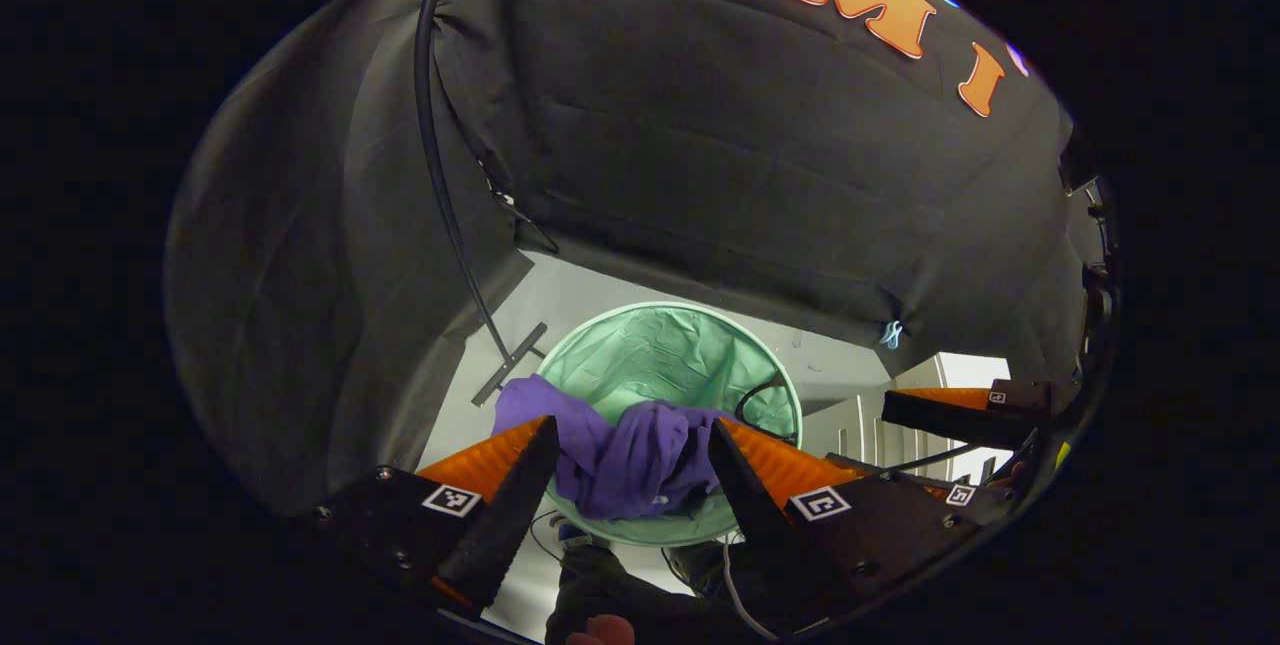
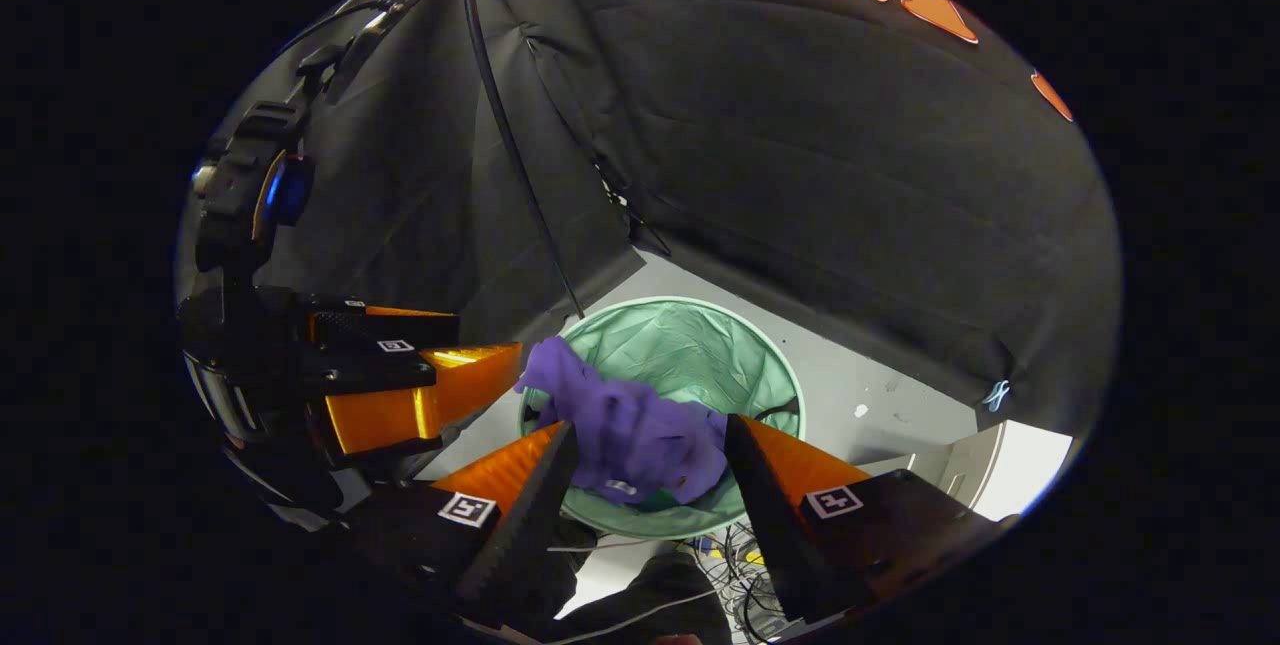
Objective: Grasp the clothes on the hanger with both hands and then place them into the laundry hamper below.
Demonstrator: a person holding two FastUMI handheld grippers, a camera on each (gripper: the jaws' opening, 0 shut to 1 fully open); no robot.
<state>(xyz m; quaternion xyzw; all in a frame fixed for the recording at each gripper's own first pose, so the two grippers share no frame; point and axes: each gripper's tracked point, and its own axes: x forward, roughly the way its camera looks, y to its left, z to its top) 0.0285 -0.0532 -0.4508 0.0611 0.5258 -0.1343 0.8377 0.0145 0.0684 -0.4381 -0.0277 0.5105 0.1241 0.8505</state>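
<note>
A purple garment (image 1: 620, 460) lies bunched in the green laundry hamper (image 1: 670, 350), one end draped over its left rim. My left gripper (image 1: 630, 430) hovers above it, open, its fingers wide apart and clear of the cloth. In the right gripper view the same purple garment (image 2: 630, 435) sits at the near side of the hamper (image 2: 690, 345). My right gripper (image 2: 650, 428) is open above it, holding nothing. The right gripper (image 1: 960, 415) shows off to the right in the left gripper view. The left gripper (image 2: 420, 395) shows at the left in the right gripper view.
The hamper stands on a pale floor (image 2: 880, 395) in the corner of the black cloth wall. A black cable (image 1: 450, 225) hangs down the wall beside it. A white cabinet (image 1: 900, 425) stands to the right. Loose cables (image 2: 720, 545) lie on the floor near the hamper's front.
</note>
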